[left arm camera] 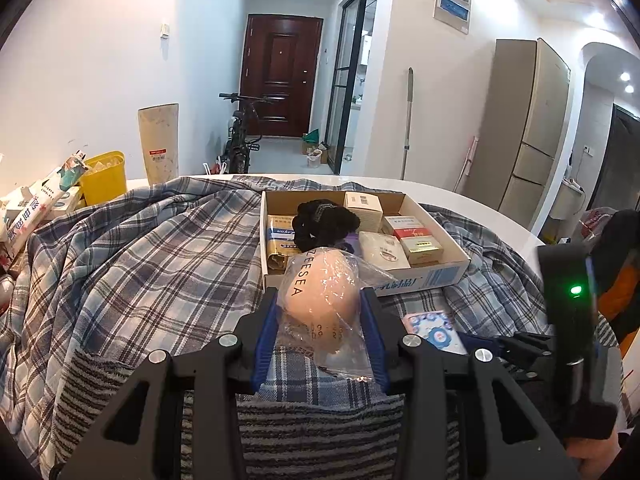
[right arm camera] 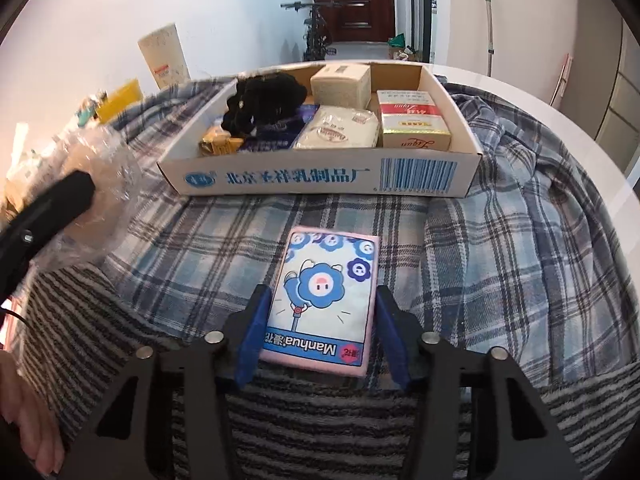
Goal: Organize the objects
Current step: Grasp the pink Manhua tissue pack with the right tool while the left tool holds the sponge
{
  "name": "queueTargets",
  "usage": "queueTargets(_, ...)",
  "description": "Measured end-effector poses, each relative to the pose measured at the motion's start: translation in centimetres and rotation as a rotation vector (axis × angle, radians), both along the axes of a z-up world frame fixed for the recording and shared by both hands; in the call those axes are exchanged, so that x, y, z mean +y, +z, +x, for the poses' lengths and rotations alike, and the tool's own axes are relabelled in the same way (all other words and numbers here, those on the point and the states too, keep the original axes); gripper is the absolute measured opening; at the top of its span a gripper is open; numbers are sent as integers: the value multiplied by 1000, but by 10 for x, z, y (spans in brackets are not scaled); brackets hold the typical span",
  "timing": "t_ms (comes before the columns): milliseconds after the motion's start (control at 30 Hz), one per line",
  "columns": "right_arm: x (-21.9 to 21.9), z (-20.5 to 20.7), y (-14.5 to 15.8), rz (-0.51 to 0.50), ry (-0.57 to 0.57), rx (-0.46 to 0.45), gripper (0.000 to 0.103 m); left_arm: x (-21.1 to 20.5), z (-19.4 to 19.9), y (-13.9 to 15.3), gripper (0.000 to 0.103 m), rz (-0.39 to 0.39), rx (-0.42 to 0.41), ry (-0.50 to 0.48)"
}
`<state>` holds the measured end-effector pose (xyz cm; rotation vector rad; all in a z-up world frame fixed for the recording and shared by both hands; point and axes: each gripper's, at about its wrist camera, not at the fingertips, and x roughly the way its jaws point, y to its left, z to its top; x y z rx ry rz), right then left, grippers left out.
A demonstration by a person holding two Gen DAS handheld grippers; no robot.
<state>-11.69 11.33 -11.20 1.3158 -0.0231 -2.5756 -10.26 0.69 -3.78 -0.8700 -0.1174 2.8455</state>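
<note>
Right gripper [right arm camera: 318,334] low at frame centre, blue pads flanking pink tissue pack [right arm camera: 326,300] on plaid cloth [right arm camera: 500,240]; cardboard tray [right arm camera: 320,178] above.

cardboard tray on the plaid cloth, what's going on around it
A person is tidying small items into the shallow cardboard tray, which already holds small boxes and a black scrunchie. The left gripper is clamped on a peach sponge in a clear plastic bag, held just short of the tray. The right gripper straddles a pink tissue pack with blue flower cartoons lying on the blue plaid cloth; whether its pads are pressing it is unclear.
</note>
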Motion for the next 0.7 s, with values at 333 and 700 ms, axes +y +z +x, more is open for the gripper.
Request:
queueTargets(333,23,11,39,-1,-23,138,50,0,0,1,42,-19,3,17)
queueTargets(700,44,-5,76,8,-36,231,50,-13,-11,31,42,-57,17,29)
